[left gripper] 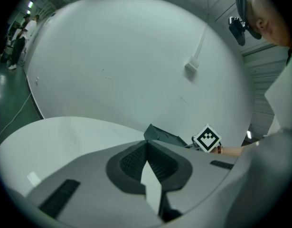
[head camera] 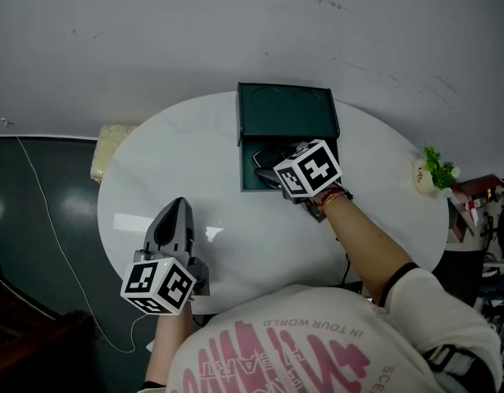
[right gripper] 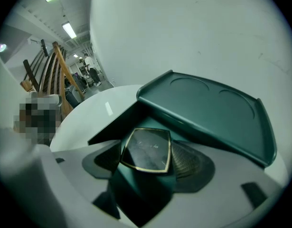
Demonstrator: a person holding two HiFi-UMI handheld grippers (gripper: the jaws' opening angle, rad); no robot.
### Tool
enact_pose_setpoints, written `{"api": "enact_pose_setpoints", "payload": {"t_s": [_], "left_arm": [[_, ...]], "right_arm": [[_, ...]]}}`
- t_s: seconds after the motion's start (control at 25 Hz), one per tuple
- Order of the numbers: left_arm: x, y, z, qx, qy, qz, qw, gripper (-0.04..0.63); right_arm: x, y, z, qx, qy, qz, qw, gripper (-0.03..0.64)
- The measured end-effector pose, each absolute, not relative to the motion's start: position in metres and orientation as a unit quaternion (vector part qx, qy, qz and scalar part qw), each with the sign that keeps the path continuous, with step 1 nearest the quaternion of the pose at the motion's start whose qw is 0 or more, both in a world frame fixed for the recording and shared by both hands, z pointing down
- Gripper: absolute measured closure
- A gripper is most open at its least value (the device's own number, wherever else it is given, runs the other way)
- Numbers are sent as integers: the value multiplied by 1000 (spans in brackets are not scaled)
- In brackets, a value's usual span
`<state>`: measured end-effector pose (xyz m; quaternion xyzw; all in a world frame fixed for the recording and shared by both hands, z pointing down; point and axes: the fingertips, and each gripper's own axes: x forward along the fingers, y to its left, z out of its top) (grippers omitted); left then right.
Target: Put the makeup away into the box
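Observation:
A dark green box (head camera: pixel 245 166) stands open at the far middle of the white oval table (head camera: pixel 170 162), its lid (head camera: pixel 288 113) tipped back. My right gripper (head camera: pixel 272 170) points steeply down over the box's open tray. It is shut on a dark compact (right gripper: pixel 146 149) with a gold rim, which sits between both pads just above the box's inside (right gripper: pixel 131 122), with the lid (right gripper: pixel 207 113) behind. My left gripper (head camera: pixel 176 207) rests low at the table's near left, its jaws together and holding nothing. Seen from the left gripper (left gripper: pixel 146 144), the box (left gripper: pixel 164 136) lies ahead to the right.
A small potted plant (head camera: pixel 436 170) stands at the table's right edge, with cluttered shelves (head camera: pixel 481 195) beyond it. A pale cushion (head camera: pixel 112 150) lies off the table's left edge. A thin cable (head camera: pixel 55 236) runs across the dark floor at the left.

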<state>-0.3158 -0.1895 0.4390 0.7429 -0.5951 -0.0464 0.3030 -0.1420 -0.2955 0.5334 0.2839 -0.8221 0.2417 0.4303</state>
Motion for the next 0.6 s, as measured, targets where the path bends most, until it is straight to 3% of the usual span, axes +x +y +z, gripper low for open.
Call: {"api": "enact_pose_setpoints", "payload": {"t_s": [0.6], "left_arm": [[-316, -190, 438, 741, -597, -50, 302, 594]], "right_arm": [[-138, -289, 546, 270, -806, 238, 471, 279]]}}
